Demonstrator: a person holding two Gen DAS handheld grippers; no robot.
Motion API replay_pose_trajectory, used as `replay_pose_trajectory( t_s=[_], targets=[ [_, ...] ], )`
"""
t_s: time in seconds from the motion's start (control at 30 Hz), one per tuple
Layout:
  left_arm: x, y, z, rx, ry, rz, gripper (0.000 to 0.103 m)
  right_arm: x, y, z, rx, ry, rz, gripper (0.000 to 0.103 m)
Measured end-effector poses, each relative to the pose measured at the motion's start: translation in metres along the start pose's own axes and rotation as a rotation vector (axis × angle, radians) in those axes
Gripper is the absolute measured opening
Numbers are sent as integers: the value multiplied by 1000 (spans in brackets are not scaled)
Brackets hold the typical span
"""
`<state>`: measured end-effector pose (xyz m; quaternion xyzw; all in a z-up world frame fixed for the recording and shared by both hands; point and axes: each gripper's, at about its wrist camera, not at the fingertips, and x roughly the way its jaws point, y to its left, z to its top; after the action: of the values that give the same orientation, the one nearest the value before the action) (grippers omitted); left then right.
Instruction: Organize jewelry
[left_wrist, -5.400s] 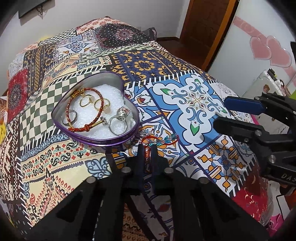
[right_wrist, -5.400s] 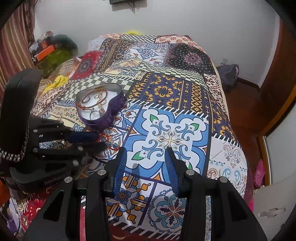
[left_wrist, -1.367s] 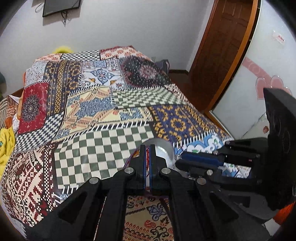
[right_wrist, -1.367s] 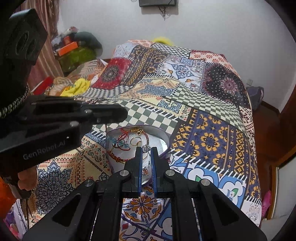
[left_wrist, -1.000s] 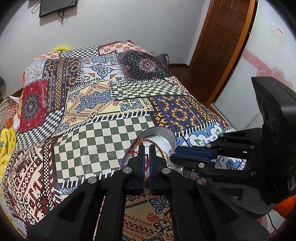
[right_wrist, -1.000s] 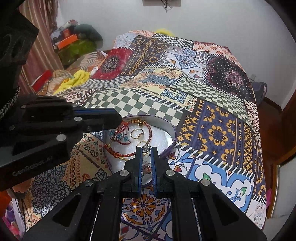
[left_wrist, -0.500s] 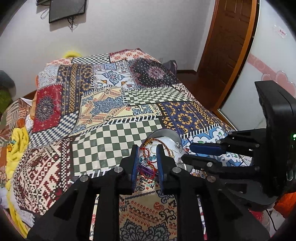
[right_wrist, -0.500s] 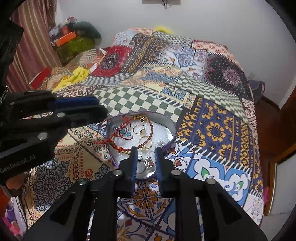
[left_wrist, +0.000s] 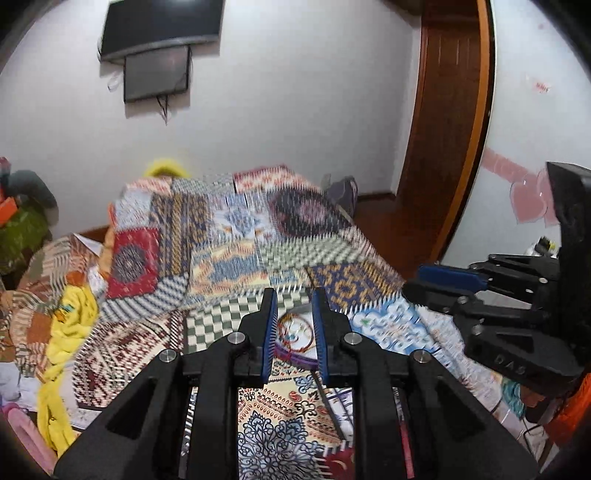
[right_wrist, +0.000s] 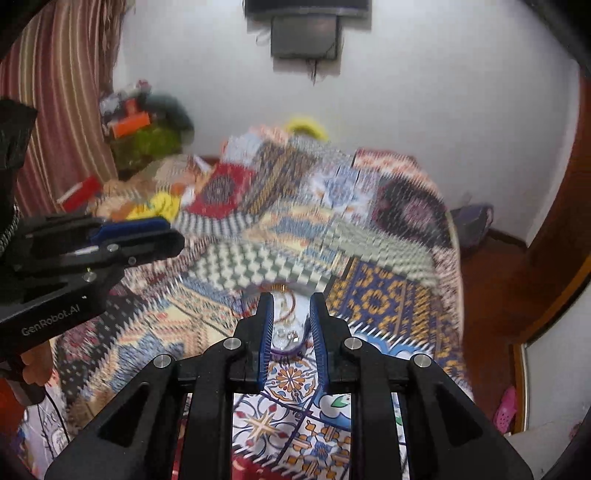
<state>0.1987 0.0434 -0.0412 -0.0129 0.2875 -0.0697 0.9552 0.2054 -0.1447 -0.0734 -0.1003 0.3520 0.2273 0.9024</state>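
The heart-shaped purple tin (left_wrist: 295, 360) (right_wrist: 286, 350) lies on the patchwork bedspread (left_wrist: 229, 236) (right_wrist: 373, 295). It holds red cord bracelets (left_wrist: 291, 334) and several rings (right_wrist: 282, 334). My left gripper (left_wrist: 293, 332) is open and empty, raised above and behind the tin, which shows between its fingers. My right gripper (right_wrist: 291, 325) is open and empty too, with the tin seen in its gap. Each gripper shows at the side of the other's view. Both views are blurred by motion.
A wall TV (left_wrist: 159, 40) hangs beyond the bed. A wooden door (left_wrist: 443, 147) stands at the right. Yellow cloth (left_wrist: 70, 321) and clutter (right_wrist: 144, 125) lie at the bed's left. A striped curtain (right_wrist: 62, 92) hangs at the far left.
Both grippers have opened wider and pulled back and up from the tin, so the views tilt toward the wall. The bracelet and ring they dropped stay in the tin.
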Motion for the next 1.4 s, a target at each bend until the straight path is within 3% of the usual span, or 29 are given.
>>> replay_pose_trajectory(
  t_s=[0.2,0.4,0.47,0.5,0.57,0.63,0.73,0.87,1.4],
  targets=[
    [-85,-30,8,23,-205,49,19,-91,10,8,37,-225,-36,18],
    [-149,-48,-1,12,-363,87,32,-166,30,-4,49,-429,-97,18],
    [-161,-50,-6,12,-387,91,43,-183,37,-13,63,-476,-121,19],
    [-168,-53,-10,10,-402,90,46,-188,39,-16,69,-490,-127,20],
    [-178,-59,-17,13,-429,108,57,-197,42,-23,91,-518,-139,40],
    [-183,-63,-22,16,-444,121,64,-202,46,-28,103,-544,-160,55],
    [-187,-63,-29,-11,-447,125,85,-201,50,-32,96,-561,-211,66],
    [-190,-58,-35,-39,-444,119,93,-208,51,-40,118,-594,-290,101],
    [-194,-69,-46,-15,-445,173,98,-212,50,-54,115,-541,-308,103]
  ],
)
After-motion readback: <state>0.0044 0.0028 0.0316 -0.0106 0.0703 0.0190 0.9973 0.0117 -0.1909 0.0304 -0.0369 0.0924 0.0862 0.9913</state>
